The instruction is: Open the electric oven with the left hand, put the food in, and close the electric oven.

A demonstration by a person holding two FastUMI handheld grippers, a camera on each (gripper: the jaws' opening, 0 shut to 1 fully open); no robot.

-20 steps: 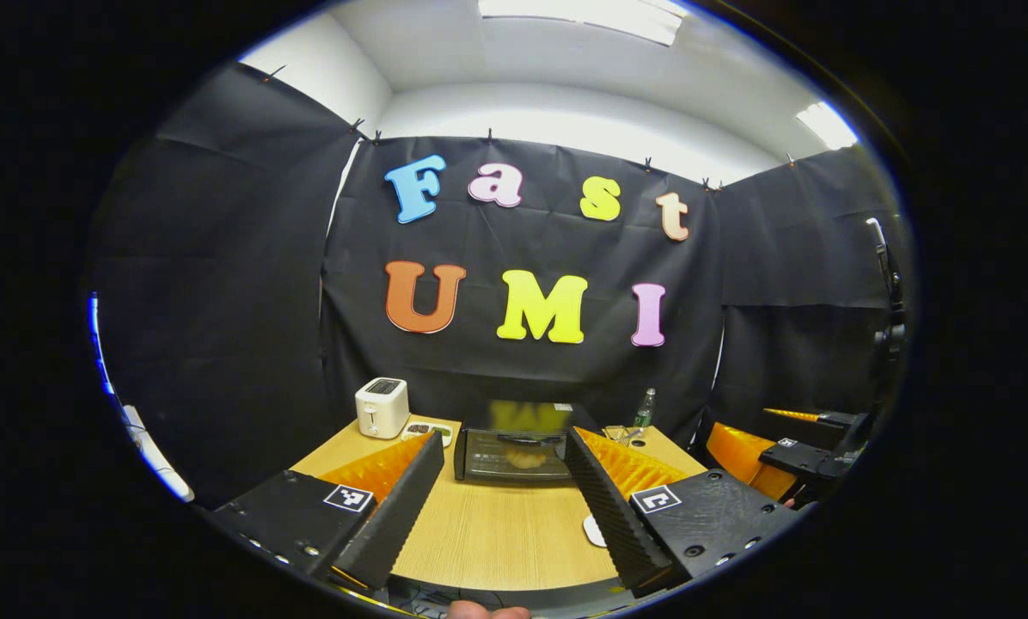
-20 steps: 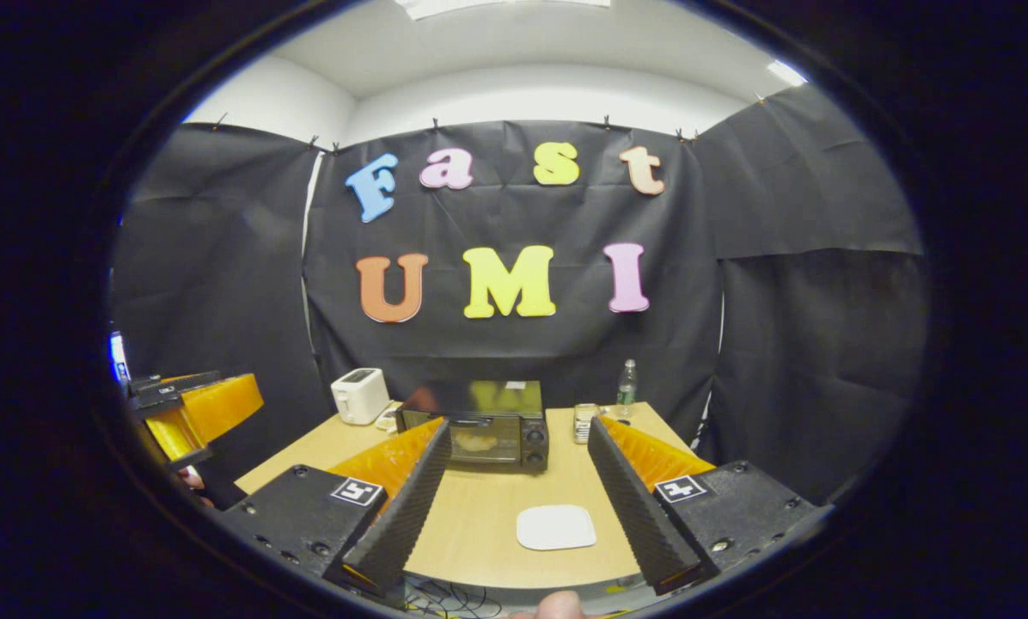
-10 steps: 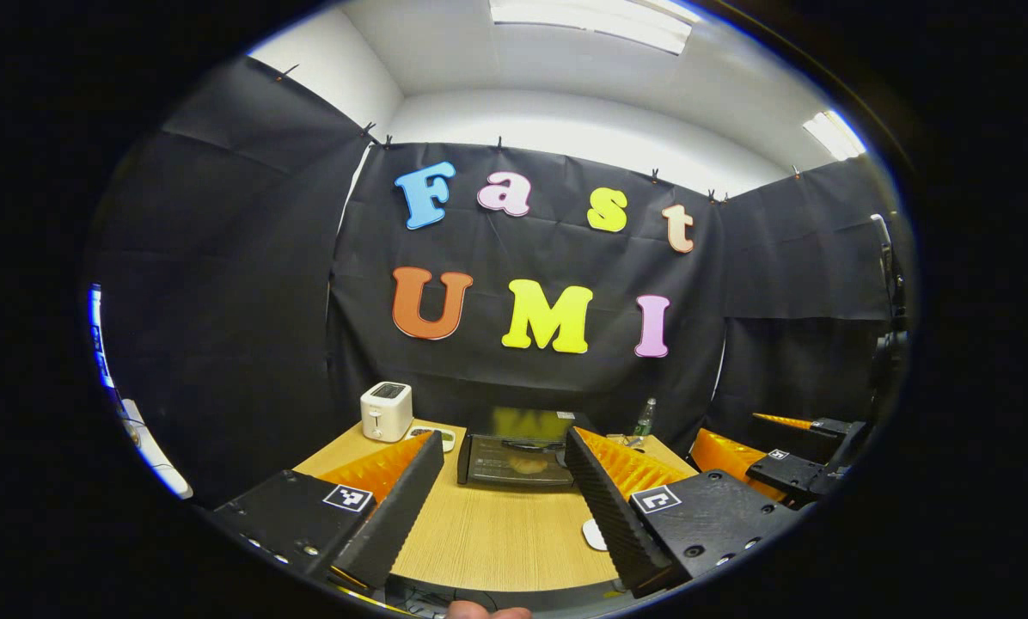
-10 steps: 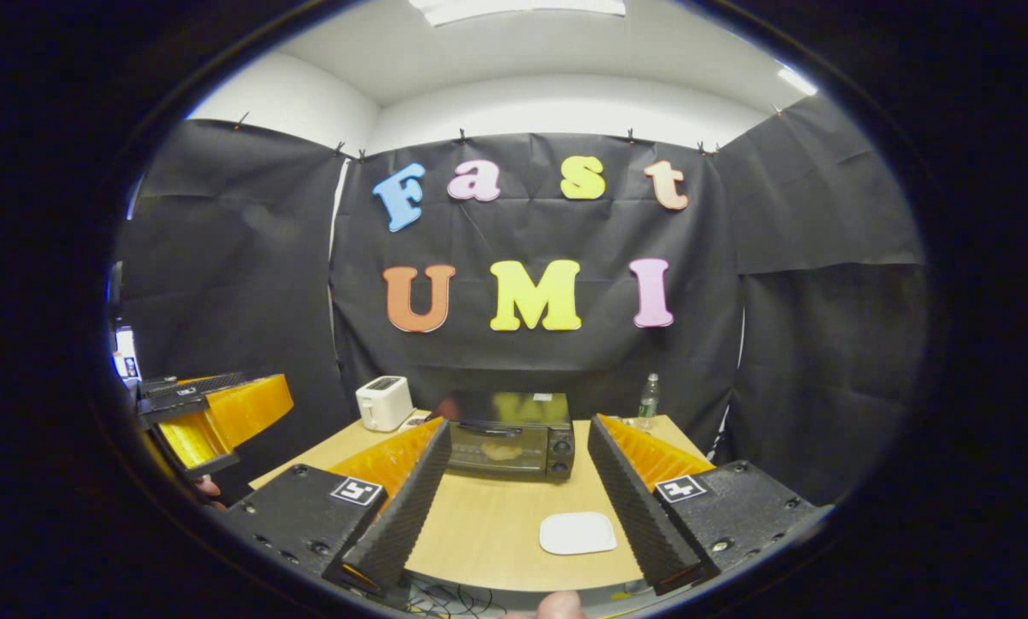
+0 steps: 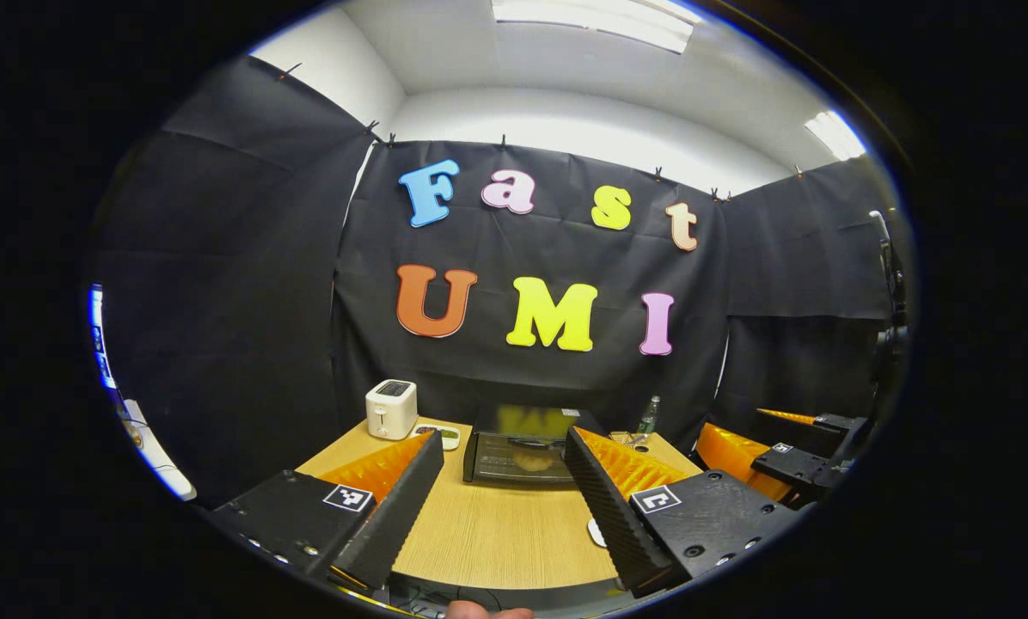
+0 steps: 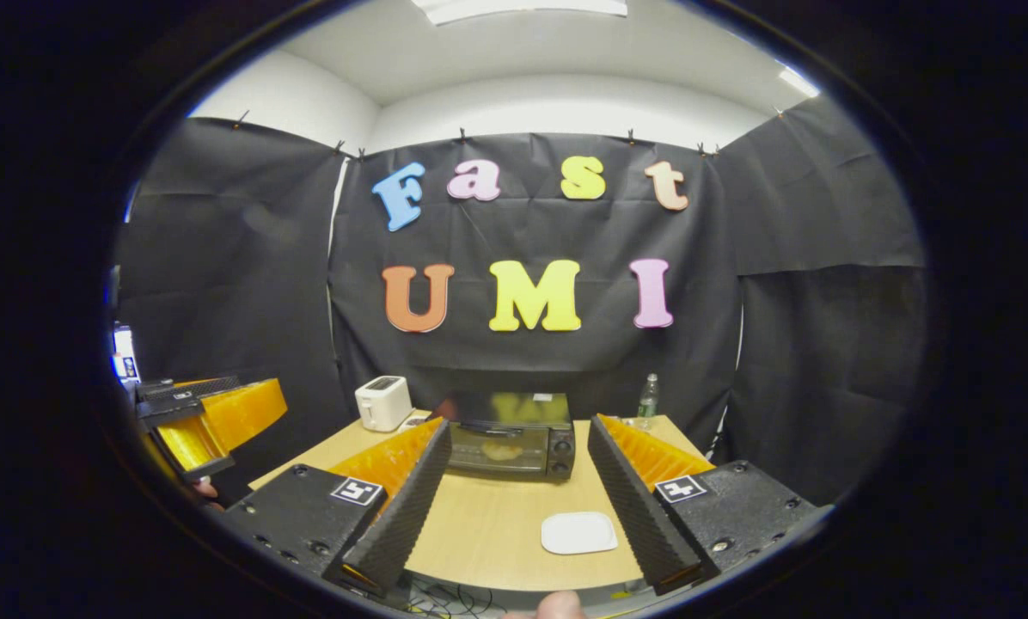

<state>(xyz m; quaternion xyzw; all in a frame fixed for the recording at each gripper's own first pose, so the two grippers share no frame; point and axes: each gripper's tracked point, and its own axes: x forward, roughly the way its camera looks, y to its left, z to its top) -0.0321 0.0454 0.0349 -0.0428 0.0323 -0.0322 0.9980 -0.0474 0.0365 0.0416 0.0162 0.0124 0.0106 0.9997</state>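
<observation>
The black electric oven (image 5: 521,448) (image 6: 510,439) stands at the back of the wooden table (image 5: 497,533) with its glass door shut. A pale piece of food (image 5: 531,462) (image 6: 503,450) shows through the glass, inside the oven. My left gripper (image 5: 501,499) hangs open above the table's front, well short of the oven. My right gripper (image 6: 518,499) is open too, held back over the front edge. An empty white plate (image 6: 578,532) lies on the table between the right gripper's fingers. The right gripper (image 5: 780,460) also shows at the right of the left gripper view, and the left gripper (image 6: 204,417) at the left of the right gripper view.
A white toaster (image 5: 391,408) (image 6: 383,402) stands at the back left with a small dish (image 5: 439,433) beside it. A plastic bottle (image 5: 648,414) (image 6: 646,400) stands at the back right. Cables (image 6: 445,597) run below the table's front edge.
Both grippers have drawn back slightly and tilted up a little from a second ago; the oven sits lower and smaller in both views. Door stays shut, both grippers stay open.
</observation>
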